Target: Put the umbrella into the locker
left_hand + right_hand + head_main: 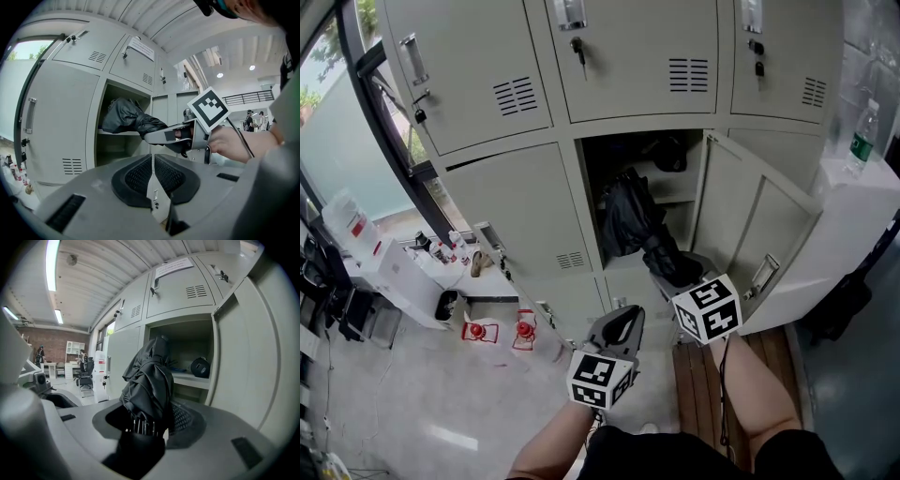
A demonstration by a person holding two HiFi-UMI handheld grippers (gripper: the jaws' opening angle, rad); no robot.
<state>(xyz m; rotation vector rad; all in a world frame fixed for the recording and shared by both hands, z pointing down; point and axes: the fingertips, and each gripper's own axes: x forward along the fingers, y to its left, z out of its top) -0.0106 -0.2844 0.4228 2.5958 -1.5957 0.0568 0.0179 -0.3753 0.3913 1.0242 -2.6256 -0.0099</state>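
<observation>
The middle locker (590, 202) stands open. Its door (759, 234) is swung out to the right and hangs well clear of the mouth. The right gripper (673, 269) is clamped on the near end of the folded black umbrella (631, 217), its jaws kept part-way apart by the bundle. Its own view shows rib tips and fabric packed tight between the pads.

The umbrella slants up and away from that gripper. Its far end is at the locker mouth, close to the left jamb and about level with the shelf (673, 199). From the side it looks just past the front edge, though how deep I cannot tell. To its right there is free width between the fabric and the hinge side. A round black pouch (202, 367) sits on the shelf toward the back right, apart from the umbrella.

The left gripper (622, 319) hangs lower and nearer the person. Its jaws are pressed together with nothing between them, and it is well apart from the umbrella. It points toward the lockers beneath the open one. The shut doors on either side lie flush.

Beyond the open door stands a white cabinet (853, 202) with a bottle (862, 136) on top. The door's outer edge comes near the cabinet.
</observation>
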